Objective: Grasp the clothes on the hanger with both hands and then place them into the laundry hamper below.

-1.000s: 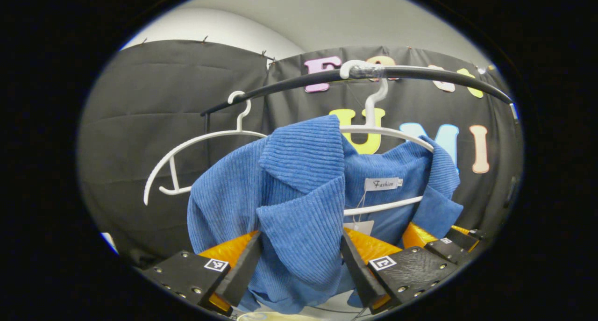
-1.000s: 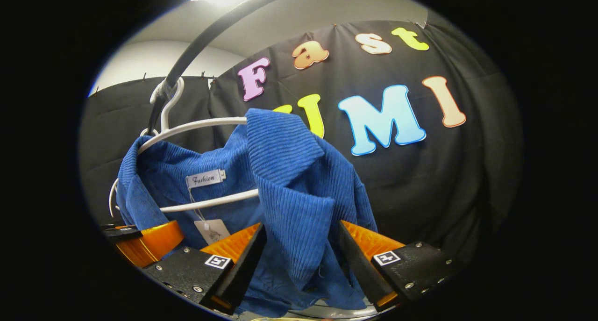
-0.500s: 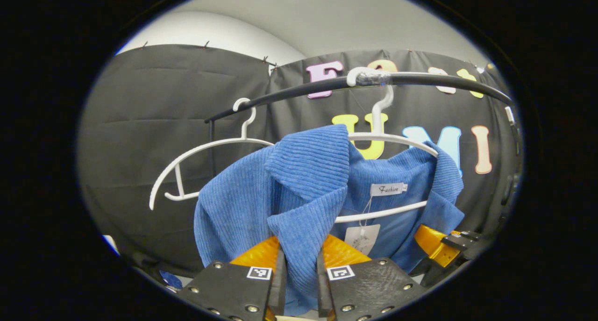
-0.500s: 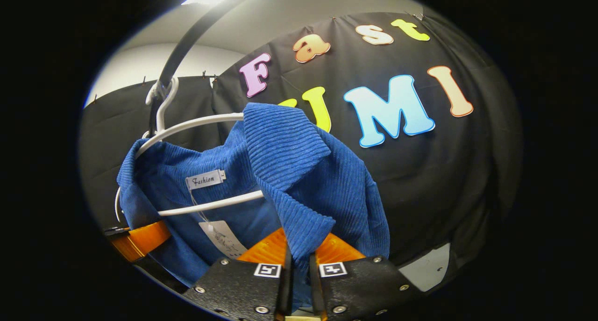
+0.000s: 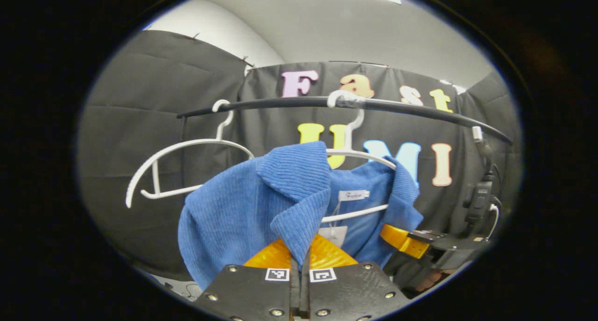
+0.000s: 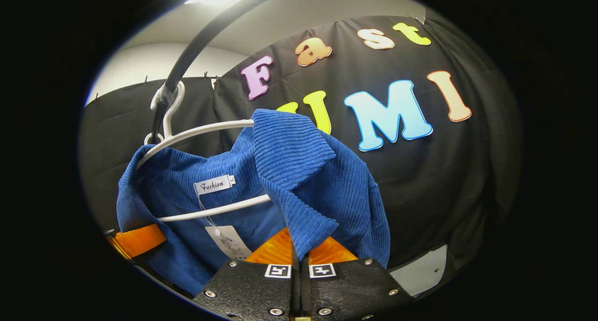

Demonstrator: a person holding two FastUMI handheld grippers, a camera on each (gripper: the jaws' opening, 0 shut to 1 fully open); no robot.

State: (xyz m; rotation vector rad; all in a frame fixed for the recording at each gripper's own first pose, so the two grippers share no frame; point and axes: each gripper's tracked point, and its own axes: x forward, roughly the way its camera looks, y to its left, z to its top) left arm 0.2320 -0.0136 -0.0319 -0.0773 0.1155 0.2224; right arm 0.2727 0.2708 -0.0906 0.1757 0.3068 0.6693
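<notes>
A blue ribbed garment [image 5: 243,209] [image 6: 299,171] hangs on a white hanger [image 5: 359,155] [image 6: 201,131] from a black rail [image 5: 397,108] [image 6: 210,31]. In the left gripper view my left gripper [image 5: 300,260] is shut on the lapel of the garment's left front. In the right gripper view my right gripper [image 6: 299,258] is shut on the other lapel. The right gripper [image 5: 420,241] also appears at the lower right of the left gripper view, and part of the left gripper [image 6: 135,241] at the lower left of the right gripper view. A white neck label [image 6: 215,184] and a hang tag [image 6: 229,244] hang inside the collar.
A second white hanger [image 5: 182,164], bare, hangs on the rail left of the garment. A black device with a cable [image 5: 479,199] hangs at the rail's right end. A patch of pale floor [image 6: 420,272] lies below the wall cloth.
Both grippers have shut from wide open onto the garment's lapels. The left gripper has drawn back a little, so the rail and hangers look smaller and lower.
</notes>
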